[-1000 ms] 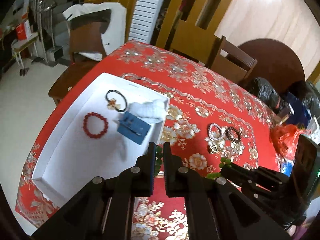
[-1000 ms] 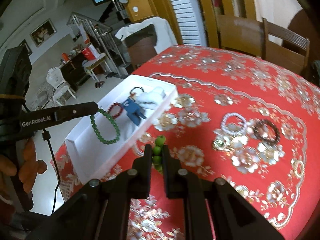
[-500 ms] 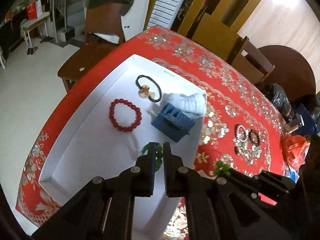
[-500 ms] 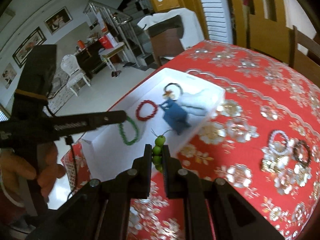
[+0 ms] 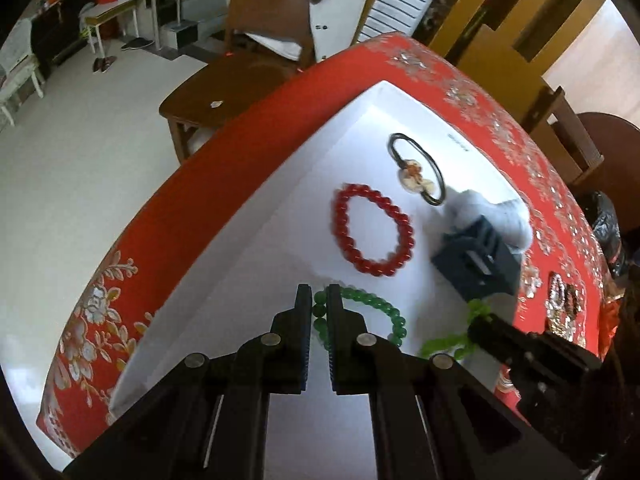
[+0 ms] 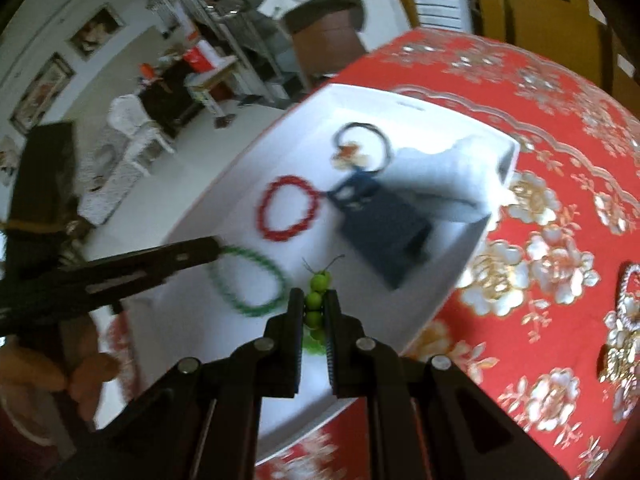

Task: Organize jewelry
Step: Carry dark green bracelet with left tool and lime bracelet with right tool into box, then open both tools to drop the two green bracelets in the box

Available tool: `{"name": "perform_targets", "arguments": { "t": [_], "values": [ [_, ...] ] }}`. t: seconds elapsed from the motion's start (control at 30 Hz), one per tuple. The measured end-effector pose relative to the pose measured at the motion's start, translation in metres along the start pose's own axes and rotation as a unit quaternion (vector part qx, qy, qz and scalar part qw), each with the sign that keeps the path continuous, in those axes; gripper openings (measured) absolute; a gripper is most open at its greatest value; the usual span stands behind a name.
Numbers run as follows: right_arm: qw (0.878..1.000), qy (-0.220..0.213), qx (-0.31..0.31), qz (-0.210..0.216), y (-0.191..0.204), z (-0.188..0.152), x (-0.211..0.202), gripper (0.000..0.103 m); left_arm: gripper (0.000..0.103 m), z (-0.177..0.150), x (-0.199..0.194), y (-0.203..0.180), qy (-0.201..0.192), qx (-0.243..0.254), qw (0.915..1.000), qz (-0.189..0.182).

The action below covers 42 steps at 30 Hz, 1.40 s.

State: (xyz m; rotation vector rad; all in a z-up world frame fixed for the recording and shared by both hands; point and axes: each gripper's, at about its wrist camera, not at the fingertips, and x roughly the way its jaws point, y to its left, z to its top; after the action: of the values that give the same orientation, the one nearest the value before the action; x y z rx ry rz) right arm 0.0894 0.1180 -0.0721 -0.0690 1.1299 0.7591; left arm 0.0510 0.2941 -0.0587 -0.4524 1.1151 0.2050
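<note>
My left gripper [image 5: 319, 300] is shut on a dark green bead bracelet [image 5: 380, 308], held low over the white tray [image 5: 280, 184]; the bracelet also shows in the right wrist view [image 6: 250, 280]. My right gripper [image 6: 313, 300] is shut on a light green bead bracelet [image 6: 318, 294], over the tray's near part; it shows in the left wrist view too [image 5: 452, 344]. In the tray lie a red bead bracelet [image 5: 372, 236], a black hair tie with a charm [image 5: 416, 172], a dark blue box [image 5: 476, 264] and a white cloth [image 5: 496, 216].
The tray sits on a table with a red floral cloth [image 6: 560, 160]. More bracelets lie on the cloth to the right [image 6: 628, 304]. Wooden chairs [image 5: 256, 60] stand around the table. The table edge drops to the floor at left.
Both grippers have moved left and down over the tray with their bracelets. The dark green bracelet now hangs close to the tray floor, below the red one.
</note>
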Motion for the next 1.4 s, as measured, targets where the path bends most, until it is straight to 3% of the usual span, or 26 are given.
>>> {"name": "perform_targets", "arguments": {
  "t": [0.17, 0.23, 0.3, 0.37, 0.4, 0.7, 0.87, 1.13, 1.4],
  "values": [
    [0.999, -0.006, -0.016, -0.040, -0.004, -0.002, 0.005, 0.010, 0.033, 0.001, 0.005, 0.002, -0.001, 0.006, 0.9999, 0.010],
    [0.998, -0.006, -0.028, -0.051, -0.001, -0.005, 0.005, 0.015, 0.033, 0.000, 0.006, 0.001, -0.005, 0.009, 0.9999, 0.010],
    [0.998, -0.010, -0.037, -0.049, 0.002, -0.008, 0.000, 0.024, 0.037, 0.000, 0.006, 0.000, -0.006, 0.014, 0.9998, 0.008],
    [0.998, -0.019, -0.039, -0.042, 0.003, -0.013, -0.010, 0.028, 0.052, -0.001, 0.005, -0.001, -0.010, 0.019, 0.9997, 0.011],
    [0.998, -0.025, -0.039, -0.041, 0.002, -0.015, -0.015, 0.029, 0.054, -0.001, 0.003, -0.002, -0.015, 0.019, 0.9996, 0.012],
    [0.999, -0.047, -0.010, -0.023, -0.007, -0.035, -0.052, 0.041, 0.057, -0.011, -0.022, -0.020, -0.043, 0.032, 0.9978, 0.038],
    [0.997, -0.059, -0.008, -0.040, -0.012, -0.043, -0.070, 0.049, 0.057, -0.021, -0.036, -0.044, -0.056, 0.047, 0.9959, 0.052],
    [0.996, -0.063, 0.016, -0.060, -0.037, -0.060, -0.099, 0.052, 0.057, -0.042, -0.044, -0.097, -0.064, 0.075, 0.9944, 0.036],
    [0.990, -0.075, 0.047, -0.111, -0.084, -0.094, -0.143, 0.057, 0.057, -0.067, -0.038, -0.168, -0.055, 0.122, 0.9908, 0.019]
  ]
}}
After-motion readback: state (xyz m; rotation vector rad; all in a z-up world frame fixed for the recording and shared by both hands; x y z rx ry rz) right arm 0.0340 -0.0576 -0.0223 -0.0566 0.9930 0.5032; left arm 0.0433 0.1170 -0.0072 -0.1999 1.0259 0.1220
